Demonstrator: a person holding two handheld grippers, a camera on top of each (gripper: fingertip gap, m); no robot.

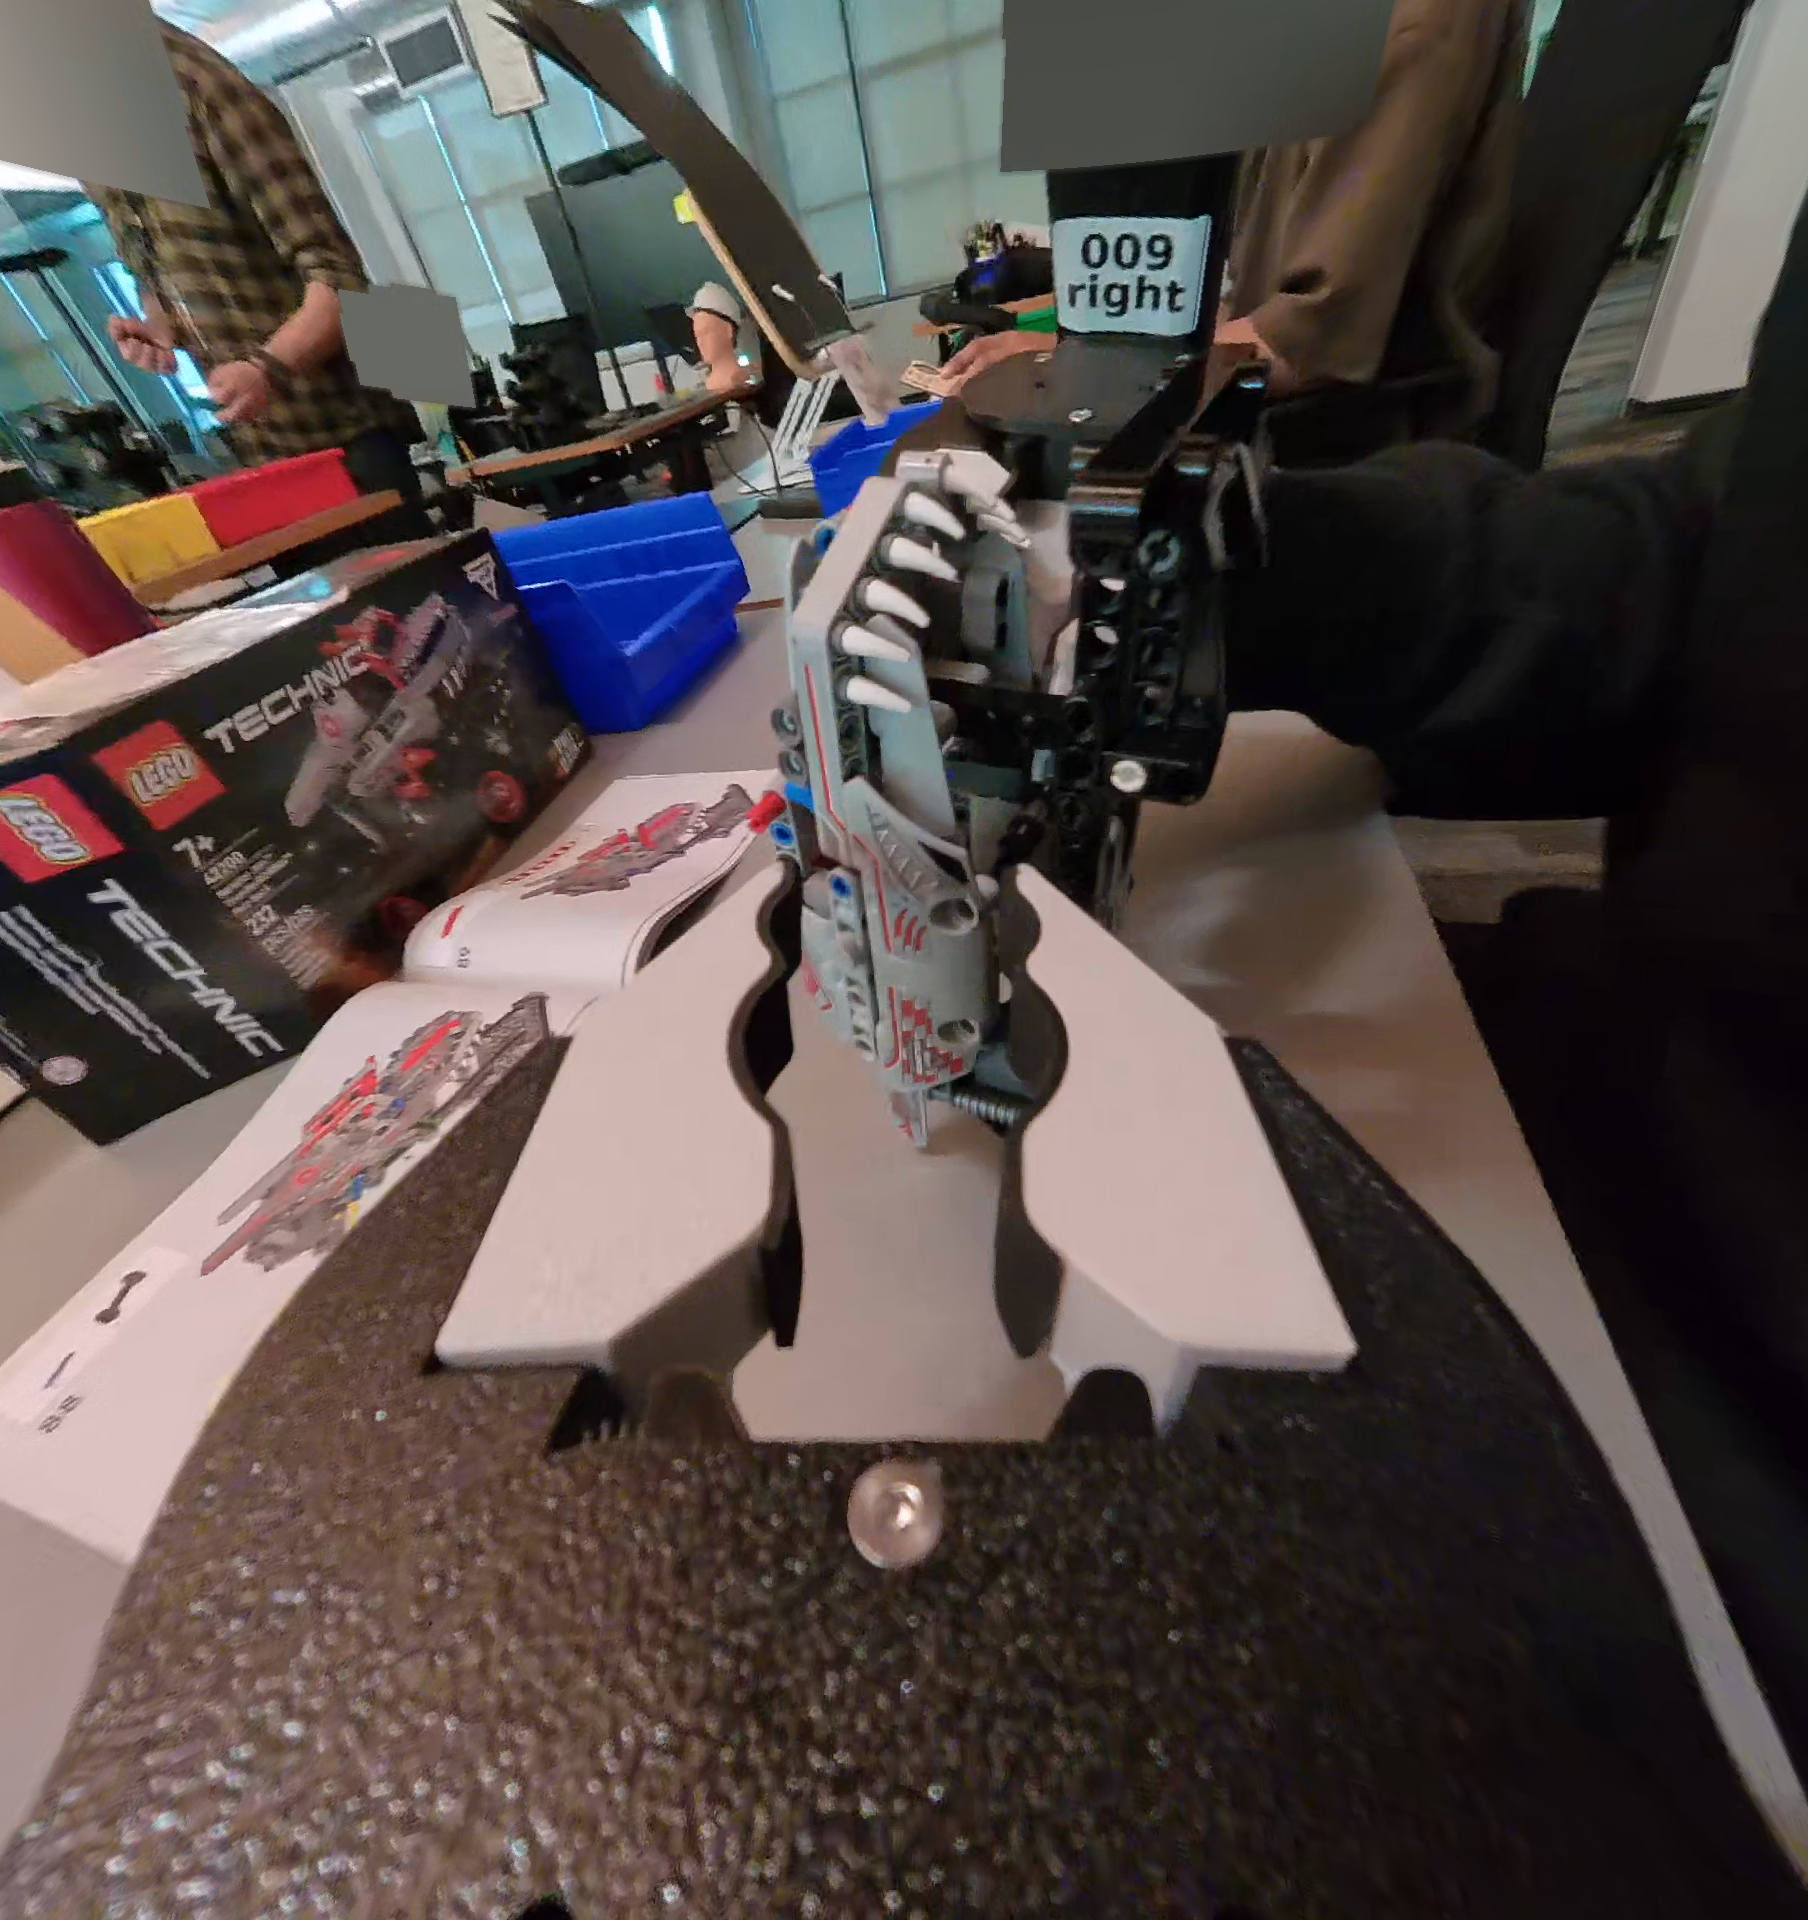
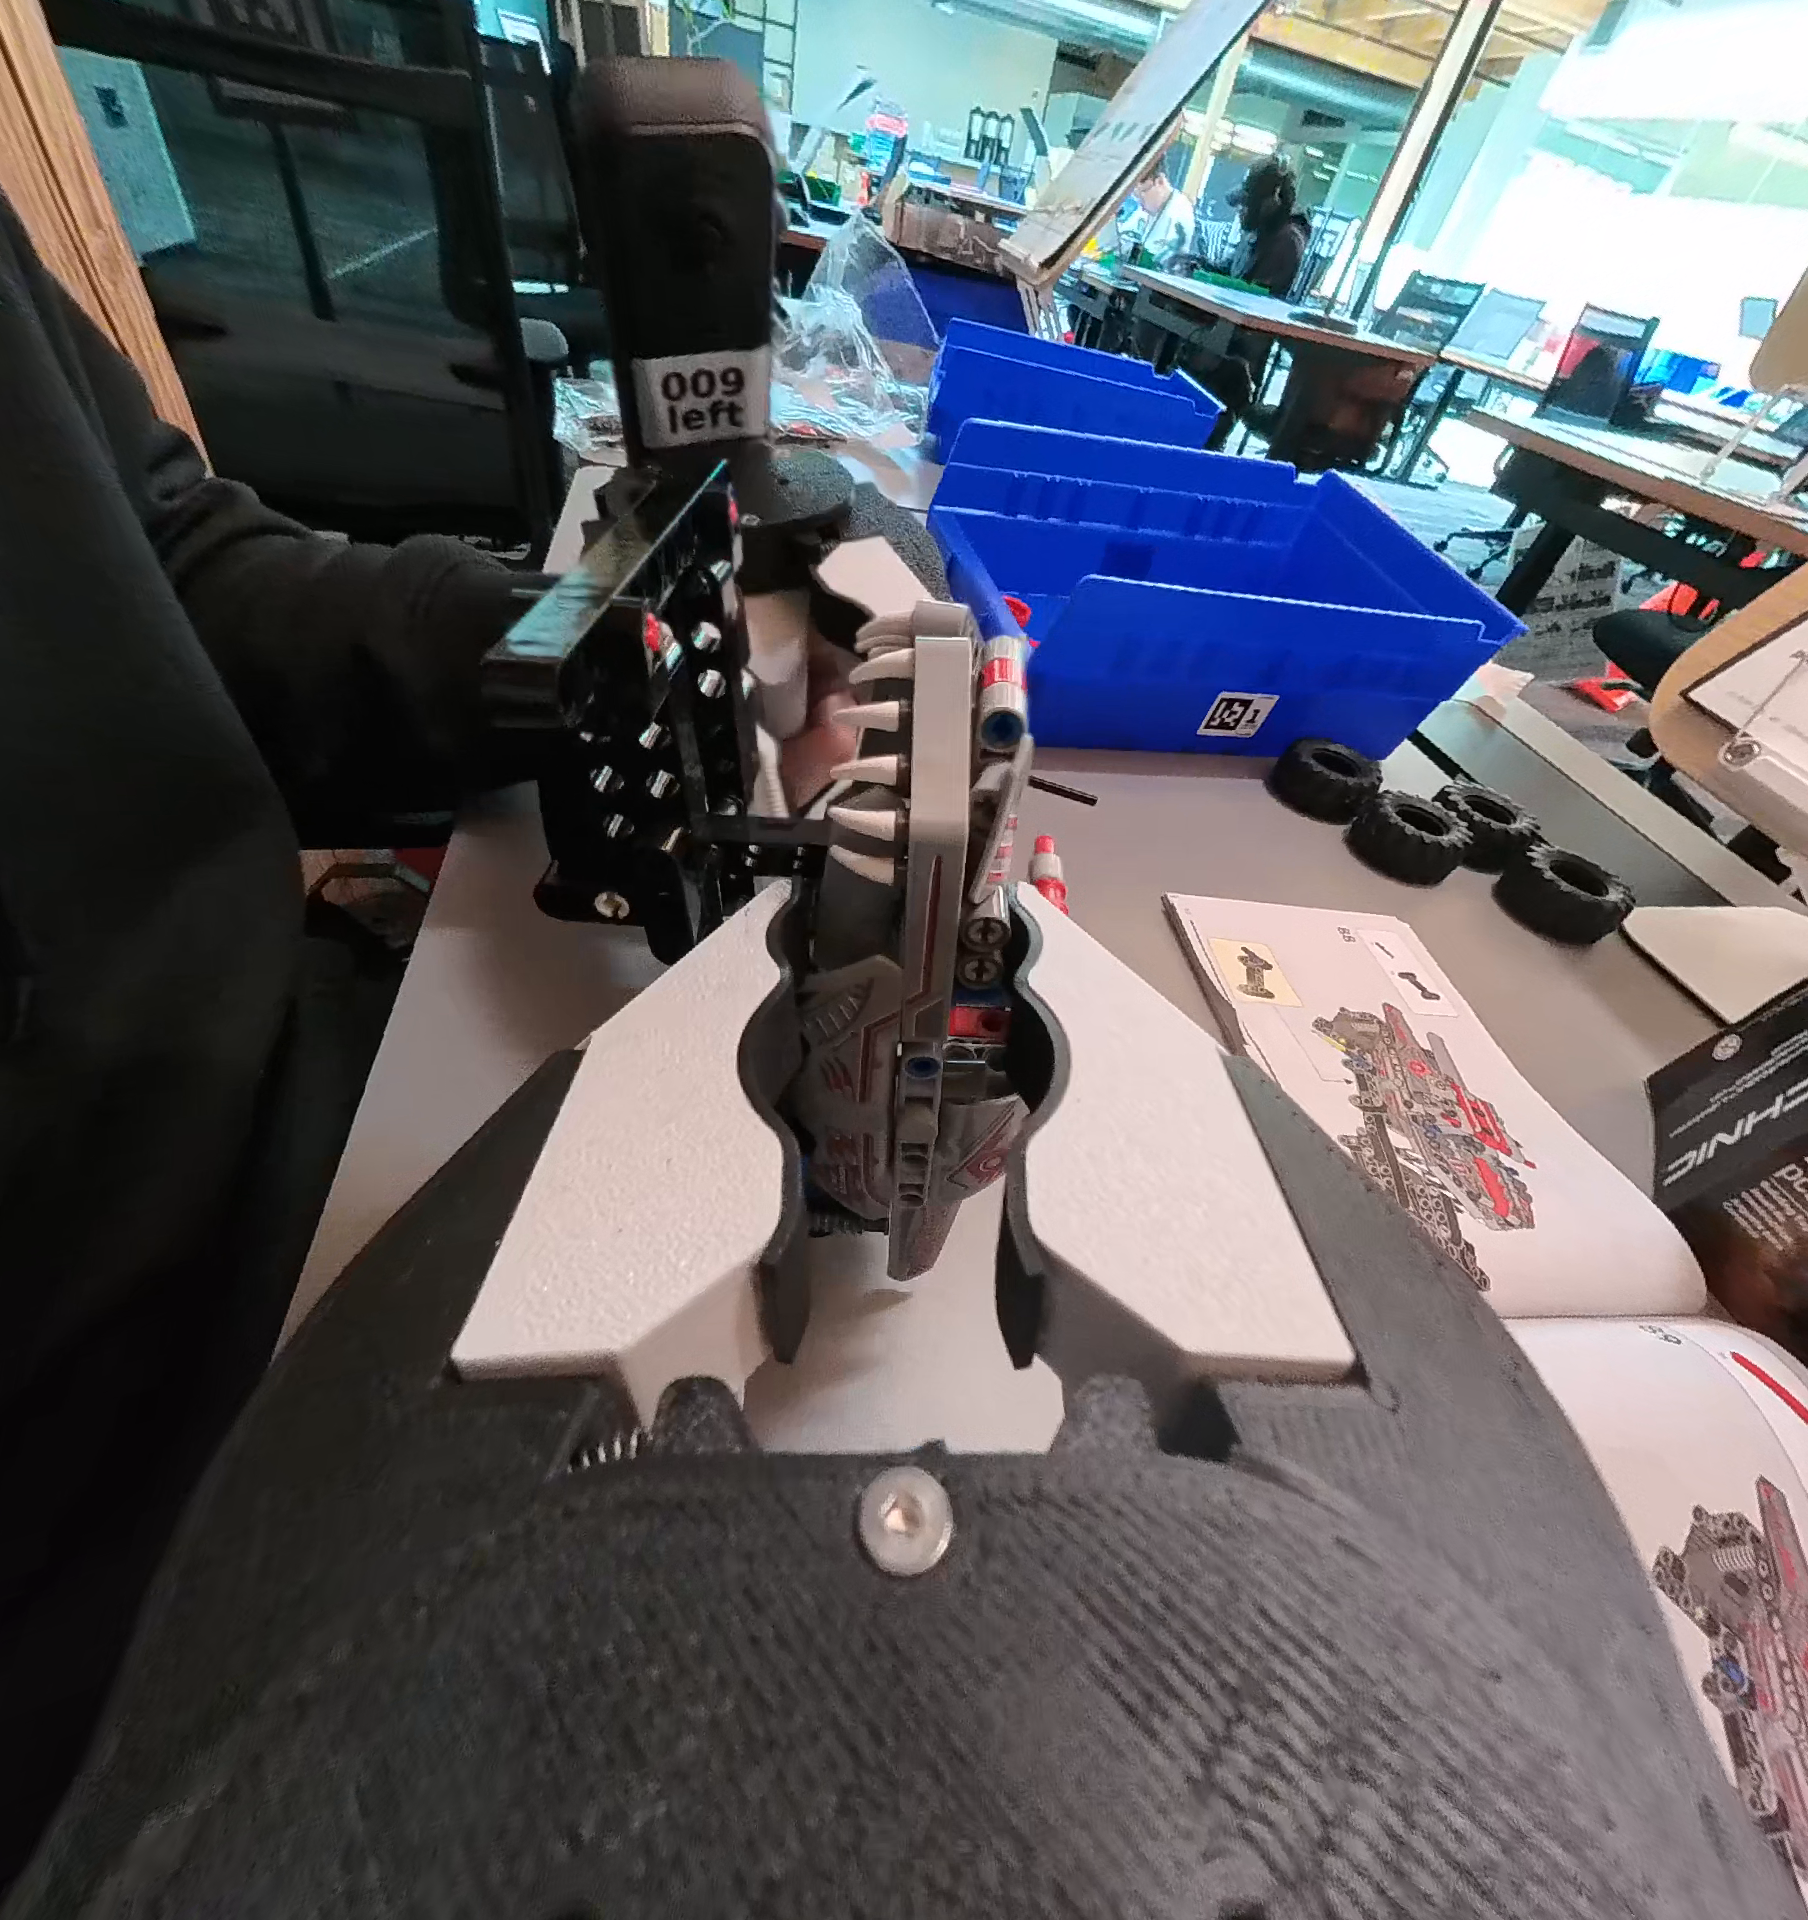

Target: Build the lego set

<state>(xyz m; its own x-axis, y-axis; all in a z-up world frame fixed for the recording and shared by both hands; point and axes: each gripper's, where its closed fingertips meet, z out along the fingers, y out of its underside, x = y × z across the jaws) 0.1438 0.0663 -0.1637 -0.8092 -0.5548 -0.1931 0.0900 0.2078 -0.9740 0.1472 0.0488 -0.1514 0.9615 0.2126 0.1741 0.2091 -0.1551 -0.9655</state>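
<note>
A grey Lego model (image 1: 879, 727) with white teeth and red markings is held on end above the grey table. My left gripper (image 1: 900, 894) is shut on the model's near end, its white fingers (image 1: 671, 1091) on either side. My right gripper (image 1: 1045, 499) shows beyond, at the model's far end. In the right wrist view, my right gripper (image 2: 905, 914) is shut on the same model (image 2: 931, 748), with its fingers (image 2: 630, 1174) closed around the lower part. The left gripper (image 2: 817, 613) shows behind the model's top end. A black sleeve covers each holding arm.
An open instruction booklet (image 1: 588, 914) (image 2: 1399, 1039) and the black set box (image 1: 204, 831) lie beside the model. Blue bins (image 2: 1243, 613) stand behind. Several black tyres (image 2: 1419, 831) sit at the right. A small red and white pin (image 2: 1047, 862) stands nearby. People stand in the background. Both grippers' tips are close together, under 4 cm apart.
</note>
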